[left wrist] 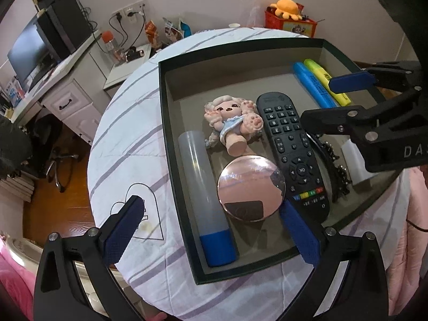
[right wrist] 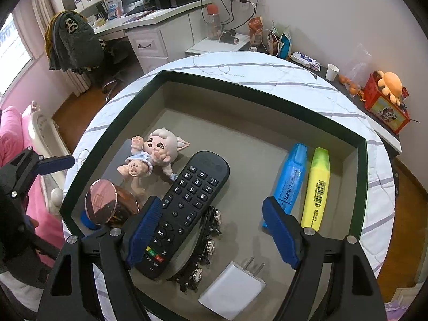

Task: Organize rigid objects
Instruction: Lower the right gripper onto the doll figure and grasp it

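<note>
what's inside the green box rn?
In the box: doll, remote, blue highlighter, yellow highlighter, round mirror, capped tube, studded hair clip, white charger. The floor under the remote and mirror is hidden.

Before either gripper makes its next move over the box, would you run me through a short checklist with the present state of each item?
1. Left gripper open, nothing held: ok.
2. Right gripper open, nothing held: ok.
3. Remote lies flat in the box: ok.
4. Blue highlighter and yellow highlighter side by side: ok.
5. Doll lying tidily: not ok, tipped beside the remote.
6. Anything left outside the box: cannot tell.
</note>
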### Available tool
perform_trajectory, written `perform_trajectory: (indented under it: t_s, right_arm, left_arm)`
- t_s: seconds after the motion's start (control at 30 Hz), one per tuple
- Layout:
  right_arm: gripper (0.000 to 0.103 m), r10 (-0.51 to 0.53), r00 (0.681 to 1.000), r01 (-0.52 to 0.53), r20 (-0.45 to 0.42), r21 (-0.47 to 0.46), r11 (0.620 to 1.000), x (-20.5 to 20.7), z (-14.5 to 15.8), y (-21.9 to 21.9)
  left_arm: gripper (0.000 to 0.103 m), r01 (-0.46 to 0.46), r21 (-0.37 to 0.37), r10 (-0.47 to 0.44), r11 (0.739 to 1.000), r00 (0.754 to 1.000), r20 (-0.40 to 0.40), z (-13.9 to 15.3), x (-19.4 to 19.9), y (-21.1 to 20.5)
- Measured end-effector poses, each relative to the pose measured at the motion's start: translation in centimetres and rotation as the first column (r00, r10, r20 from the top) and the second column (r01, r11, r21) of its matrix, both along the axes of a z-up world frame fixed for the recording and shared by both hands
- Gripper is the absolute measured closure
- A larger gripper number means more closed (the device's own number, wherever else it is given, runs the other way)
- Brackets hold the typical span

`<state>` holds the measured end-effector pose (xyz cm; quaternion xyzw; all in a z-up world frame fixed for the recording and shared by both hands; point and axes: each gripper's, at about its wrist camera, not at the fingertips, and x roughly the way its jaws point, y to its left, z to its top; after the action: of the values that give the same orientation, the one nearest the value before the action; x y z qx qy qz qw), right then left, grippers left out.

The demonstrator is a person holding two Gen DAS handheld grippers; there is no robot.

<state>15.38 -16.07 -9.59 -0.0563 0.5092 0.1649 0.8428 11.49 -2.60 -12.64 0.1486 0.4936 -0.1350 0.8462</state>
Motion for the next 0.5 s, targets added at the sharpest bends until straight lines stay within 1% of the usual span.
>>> perform_trajectory:
  t_s: [0.07,0.17,0.27,0.43,0.47,0.5]
  right_arm:
    - [0.024,0.001,1.000,-0.001,-0.004,0.002,1.000,0.2,-0.1,0.1]
    - [0.024,0.016,1.000,-0.016,-0.003,0.012,1.000,0.6,-0.2,1.1]
    - [0.024,0.049,0.999,-0.049,-0.005,0.075,0.996,0.7,0.0,2.2]
    - [0.024,0.074,0.997,-0.073,-0.006,0.122,0.990,1.3,-0.4,3.6]
    - [0.025,0.080,0.997,-0.078,-0.008,0.120,0.990,1.4,-0.6,3.8]
    - [0.033,0.081,0.997,-0.080,-0.007,0.104,0.991,1.5,-0.8,4.1]
  left_arm:
    - [0.001,-0.005,-0.011,0.005,1.000,1.000,0.005,0.2,-0.1,0.1]
    - [0.001,0.003,-0.052,-0.002,0.999,1.000,0.017,0.8,-0.7,0.3]
    - [0.001,-0.007,-0.051,0.008,0.999,1.000,0.023,0.9,-0.9,0.6]
    - [0.001,-0.017,-0.067,0.018,0.998,1.000,0.012,0.5,-0.8,1.0]
    - [0.001,-0.020,-0.071,0.020,0.997,1.000,0.009,0.5,-0.8,1.2]
    - [0.001,-0.026,-0.077,0.027,0.997,1.000,0.013,0.5,-0.7,1.3]
